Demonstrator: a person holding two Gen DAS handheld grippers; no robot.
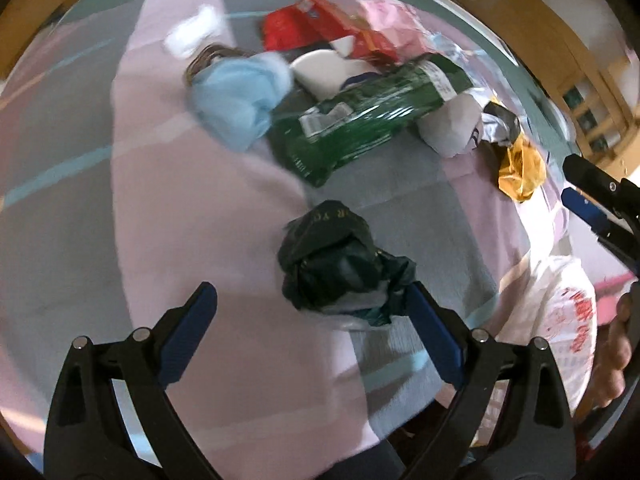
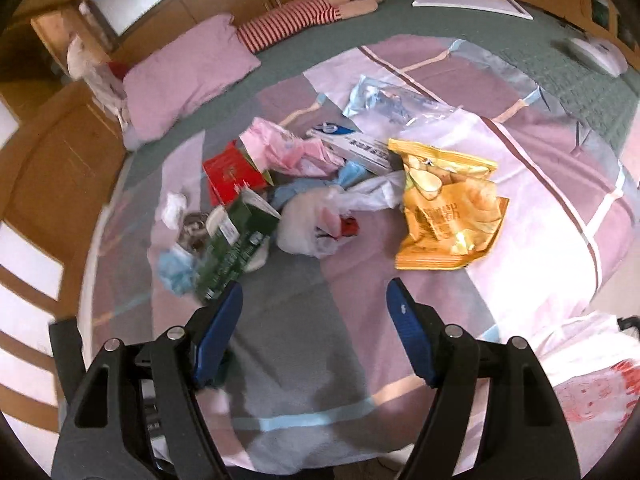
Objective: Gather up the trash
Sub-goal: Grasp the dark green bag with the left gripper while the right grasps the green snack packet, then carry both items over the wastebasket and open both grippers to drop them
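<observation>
Your left gripper (image 1: 310, 312) has its fingers wide apart, holding nothing; the dark wad (image 1: 340, 264) sits just ahead, against the right-hand finger. Your right gripper (image 2: 314, 308) gapes empty.

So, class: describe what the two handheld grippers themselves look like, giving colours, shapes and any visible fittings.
Both grippers match. The left gripper has two black plastic arms with triangular cut-outs that curve inward, small round silver pins at the joints, and flat, dark blue pads on the fingers. The right gripper has the same build, with ribbed blue pads. No cables or lettering show on either.
</observation>
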